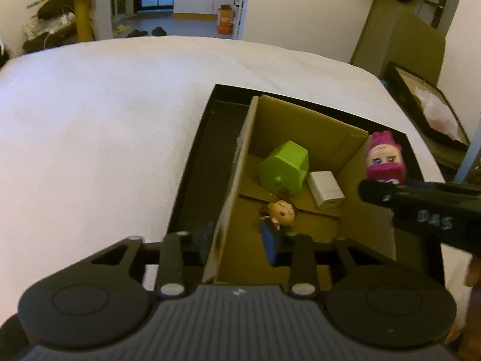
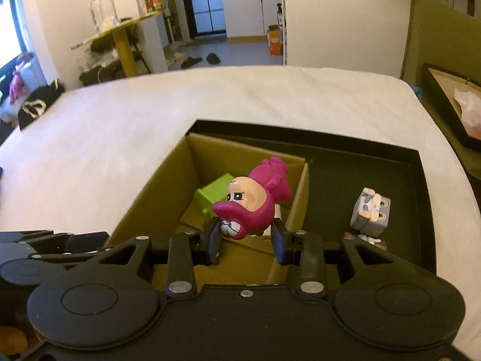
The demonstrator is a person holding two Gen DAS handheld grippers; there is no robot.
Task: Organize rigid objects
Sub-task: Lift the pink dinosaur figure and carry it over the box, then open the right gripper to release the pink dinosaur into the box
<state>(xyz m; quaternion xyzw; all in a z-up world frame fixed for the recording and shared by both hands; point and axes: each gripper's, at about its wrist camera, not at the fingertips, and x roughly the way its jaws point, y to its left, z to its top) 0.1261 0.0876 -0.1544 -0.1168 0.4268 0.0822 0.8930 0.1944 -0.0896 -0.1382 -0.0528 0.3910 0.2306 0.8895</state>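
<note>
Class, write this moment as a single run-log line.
right gripper: shut on pink figure, above cardboard box | left gripper: open, straddling box wall | in box: green block

A lived-in home: a bedroom that opens onto a hallway and kitchen.

Ahead of the jaws spreads a bed under a white sheet. Beyond its far edge, slippers lie on the floor in front of white kitchen cabinets with bottles on top. Far off to the left of the jaws stands a round yellow side table carrying a clear jar, with clothes and bags heaped beneath it. To the right a door with a lever handle shows.
</note>
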